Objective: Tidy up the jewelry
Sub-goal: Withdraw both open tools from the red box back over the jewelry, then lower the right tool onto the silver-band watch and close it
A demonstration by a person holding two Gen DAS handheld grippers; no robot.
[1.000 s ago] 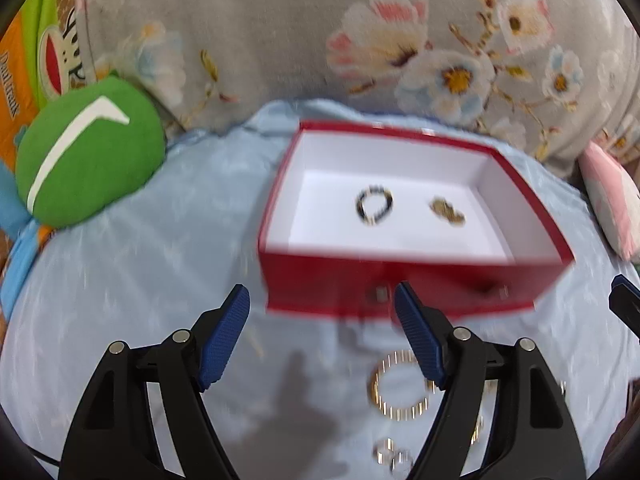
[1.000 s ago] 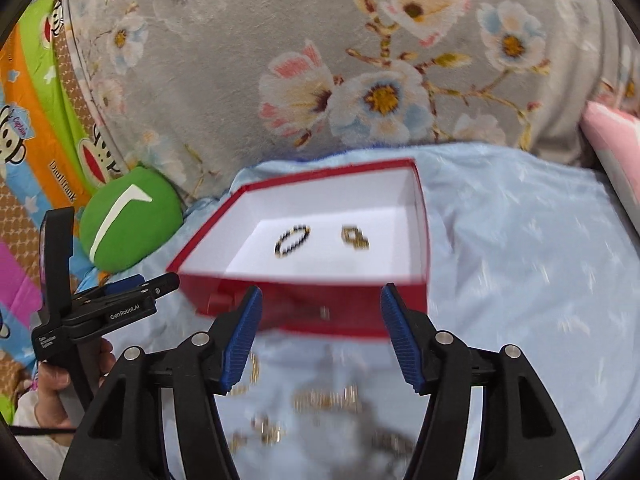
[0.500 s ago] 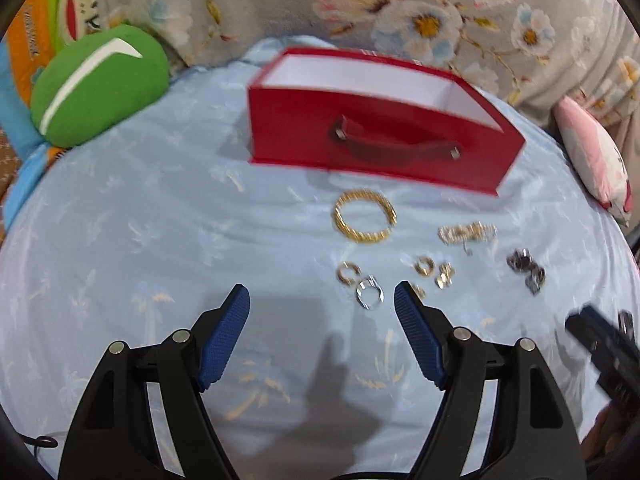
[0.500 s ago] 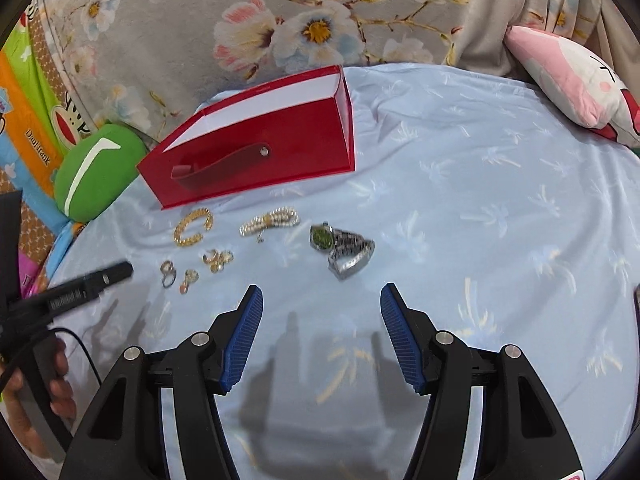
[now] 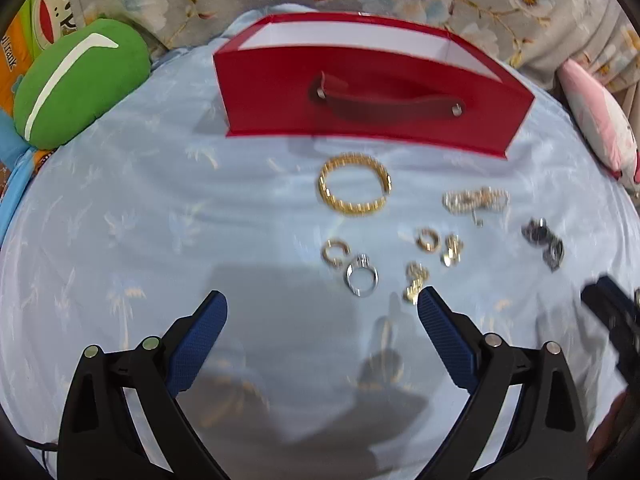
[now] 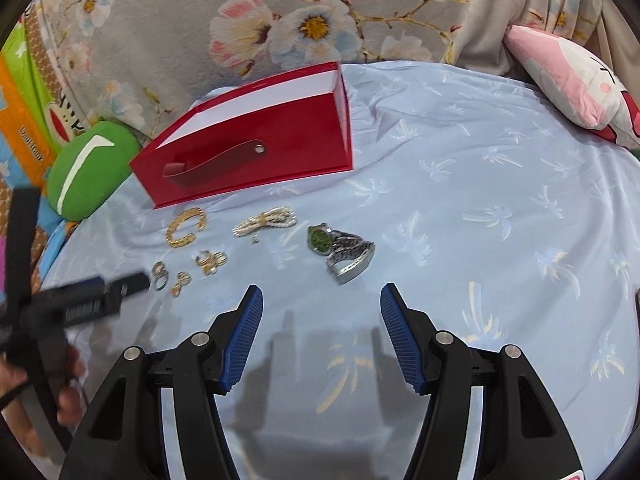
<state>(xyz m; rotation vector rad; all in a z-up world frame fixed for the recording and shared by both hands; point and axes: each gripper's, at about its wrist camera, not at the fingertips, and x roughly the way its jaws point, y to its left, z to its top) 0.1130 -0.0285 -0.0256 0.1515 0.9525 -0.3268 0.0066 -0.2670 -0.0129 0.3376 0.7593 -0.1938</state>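
Note:
A red jewelry box (image 5: 372, 96) with a strap handle stands open-topped on the blue sheet; it also shows in the right wrist view (image 6: 256, 156). In front of it lie a gold bracelet (image 5: 354, 189), a pearl bracelet (image 5: 476, 200), a silver ring (image 5: 361, 276), several small gold rings and earrings (image 5: 428, 240), and a watch (image 5: 546, 242). The watch (image 6: 340, 250) has a green face. My left gripper (image 5: 322, 312) is open and empty, just short of the silver ring. My right gripper (image 6: 322, 306) is open and empty, just short of the watch.
A green cushion (image 5: 76, 84) lies left of the box. A pink plush pillow (image 6: 576, 84) lies at the far right. A floral grey blanket (image 6: 320, 12) rises behind the box. The blue sheet (image 6: 500, 208) spreads to the right.
Both grippers have pulled back and dropped low from over the box, then eased forward toward the loose jewelry. The box interior is now out of sight. Both stay open.

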